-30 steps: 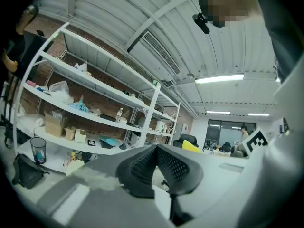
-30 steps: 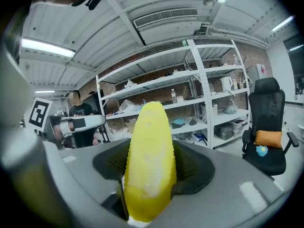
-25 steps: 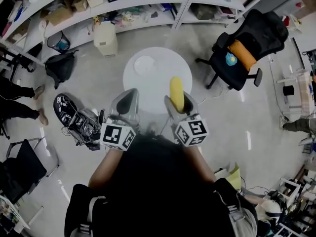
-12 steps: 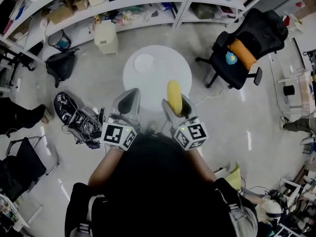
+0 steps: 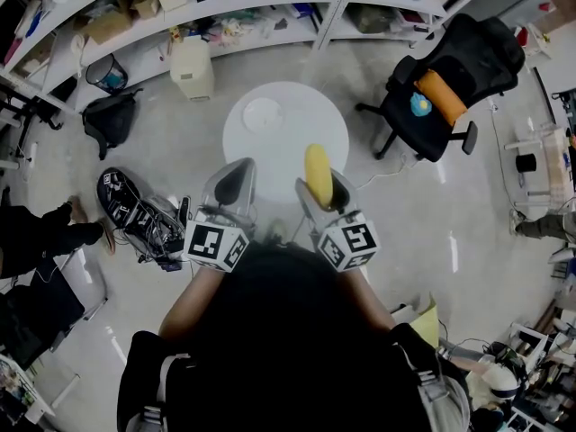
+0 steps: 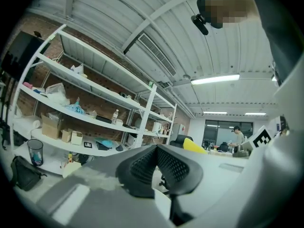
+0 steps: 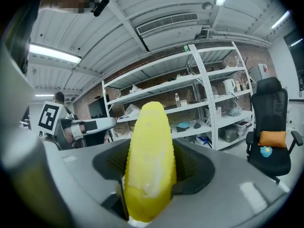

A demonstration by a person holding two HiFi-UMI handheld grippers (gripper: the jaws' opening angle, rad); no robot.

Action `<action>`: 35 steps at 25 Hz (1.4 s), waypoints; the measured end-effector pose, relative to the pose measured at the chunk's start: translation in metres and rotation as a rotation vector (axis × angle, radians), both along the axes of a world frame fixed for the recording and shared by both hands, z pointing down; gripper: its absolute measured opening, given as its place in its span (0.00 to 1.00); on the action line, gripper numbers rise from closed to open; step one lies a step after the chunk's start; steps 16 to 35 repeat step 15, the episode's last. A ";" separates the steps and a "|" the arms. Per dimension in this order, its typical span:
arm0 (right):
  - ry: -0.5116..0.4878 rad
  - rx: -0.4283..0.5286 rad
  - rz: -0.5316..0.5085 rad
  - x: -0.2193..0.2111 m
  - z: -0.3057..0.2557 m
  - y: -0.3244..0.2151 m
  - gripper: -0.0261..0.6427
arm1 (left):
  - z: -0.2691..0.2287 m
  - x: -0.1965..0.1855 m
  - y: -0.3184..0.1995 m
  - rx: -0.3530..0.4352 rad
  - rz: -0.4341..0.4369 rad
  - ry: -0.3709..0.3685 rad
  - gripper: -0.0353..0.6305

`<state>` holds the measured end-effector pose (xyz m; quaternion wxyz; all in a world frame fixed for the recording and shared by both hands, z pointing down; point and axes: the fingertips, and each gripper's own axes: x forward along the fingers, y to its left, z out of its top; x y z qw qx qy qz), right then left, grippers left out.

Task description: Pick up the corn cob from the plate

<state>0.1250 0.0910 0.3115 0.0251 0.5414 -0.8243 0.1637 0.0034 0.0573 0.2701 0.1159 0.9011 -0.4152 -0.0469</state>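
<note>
— When the right gripper (image 7: 151, 175) is viewed along its own jaws, what is found between them?

— A yellow corn cob (image 7: 149, 156) is pinched there. It is stood upright, with its rounded tip pointed to 12 o'clock.

— And how is the left gripper (image 6: 156, 165) set?

— Its jaws are pressed together, and nothing is held between them. From the head view it is seen at 9 o'clock of the right gripper, beside it but not touching.

— Where is the corn cob placed relative to the plate (image 5: 265, 115)?

— It is held clear of the plate. From above, the cob is seen against the round white table (image 5: 310, 133) toward its 5 o'clock edge, while the plate is laid on the table toward 11 o'clock, well apart from the cob.

— What is found farther out?

— A black office chair (image 5: 454, 61) is stood at 2 o'clock of the table, and an orange cushion (image 5: 439, 99) is laid on its seat. White shelves (image 5: 225, 7) are ranged at 12 o'clock, and a black bag (image 5: 110, 120) is set on the floor at 9 o'clock.
</note>
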 end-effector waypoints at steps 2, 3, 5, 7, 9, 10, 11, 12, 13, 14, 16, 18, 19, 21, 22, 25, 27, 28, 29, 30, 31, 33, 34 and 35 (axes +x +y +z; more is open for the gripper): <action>-0.001 0.003 0.002 -0.002 0.000 -0.001 0.44 | 0.001 -0.003 -0.001 -0.004 -0.002 0.000 0.06; -0.002 0.003 0.003 -0.002 -0.001 -0.002 0.44 | 0.001 -0.003 -0.001 -0.005 -0.002 0.000 0.06; -0.004 0.004 0.004 -0.004 -0.001 -0.002 0.44 | 0.001 -0.004 0.000 -0.003 0.001 0.000 0.06; -0.005 0.006 0.002 -0.006 -0.001 -0.002 0.44 | 0.001 -0.006 0.000 0.003 0.003 0.000 0.06; -0.004 0.007 0.001 -0.009 0.000 -0.003 0.44 | 0.002 -0.008 -0.001 0.001 -0.001 0.004 0.06; -0.003 0.007 0.001 -0.011 0.000 -0.004 0.44 | 0.002 -0.009 -0.002 0.000 -0.003 0.005 0.06; -0.002 0.006 0.000 -0.012 0.000 -0.004 0.44 | 0.002 -0.010 -0.003 -0.001 -0.003 0.006 0.06; -0.002 0.006 0.001 -0.013 0.000 -0.005 0.44 | 0.002 -0.011 -0.003 -0.001 -0.003 0.007 0.06; -0.002 0.006 0.001 -0.014 0.000 -0.005 0.44 | 0.002 -0.011 -0.003 -0.002 -0.002 0.007 0.06; -0.001 0.007 0.002 -0.015 0.001 -0.005 0.44 | 0.003 -0.012 -0.003 -0.002 0.000 0.008 0.06; -0.001 0.007 0.002 -0.016 0.001 -0.006 0.44 | 0.003 -0.012 -0.003 -0.002 0.001 0.008 0.06; -0.001 0.007 0.002 -0.016 0.001 -0.006 0.44 | 0.003 -0.012 -0.003 -0.002 0.001 0.008 0.06; -0.001 0.007 0.002 -0.016 0.001 -0.006 0.44 | 0.003 -0.012 -0.003 -0.002 0.001 0.008 0.06; -0.001 0.007 0.002 -0.016 0.001 -0.006 0.44 | 0.003 -0.012 -0.003 -0.002 0.001 0.008 0.06; -0.001 0.007 0.002 -0.016 0.001 -0.006 0.44 | 0.003 -0.012 -0.003 -0.002 0.001 0.008 0.06; -0.001 0.007 0.002 -0.016 0.001 -0.006 0.44 | 0.003 -0.012 -0.003 -0.002 0.001 0.008 0.06; -0.001 0.007 0.002 -0.016 0.001 -0.006 0.44 | 0.003 -0.012 -0.003 -0.002 0.001 0.008 0.06; -0.001 0.007 0.002 -0.016 0.001 -0.006 0.44 | 0.003 -0.012 -0.003 -0.002 0.001 0.008 0.06; -0.001 0.007 0.002 -0.016 0.001 -0.006 0.44 | 0.003 -0.012 -0.003 -0.002 0.001 0.008 0.06; -0.001 0.007 0.002 -0.016 0.001 -0.006 0.44 | 0.003 -0.012 -0.003 -0.002 0.001 0.008 0.06; -0.001 0.007 0.002 -0.016 0.001 -0.006 0.44 | 0.003 -0.012 -0.003 -0.002 0.001 0.008 0.06; -0.001 0.007 0.002 -0.016 0.001 -0.006 0.44 | 0.003 -0.012 -0.003 -0.002 0.001 0.008 0.06; -0.001 0.007 0.002 -0.016 0.001 -0.006 0.44 | 0.003 -0.012 -0.003 -0.002 0.001 0.008 0.06; -0.001 0.007 0.002 -0.016 0.001 -0.006 0.44 | 0.003 -0.012 -0.003 -0.002 0.001 0.008 0.06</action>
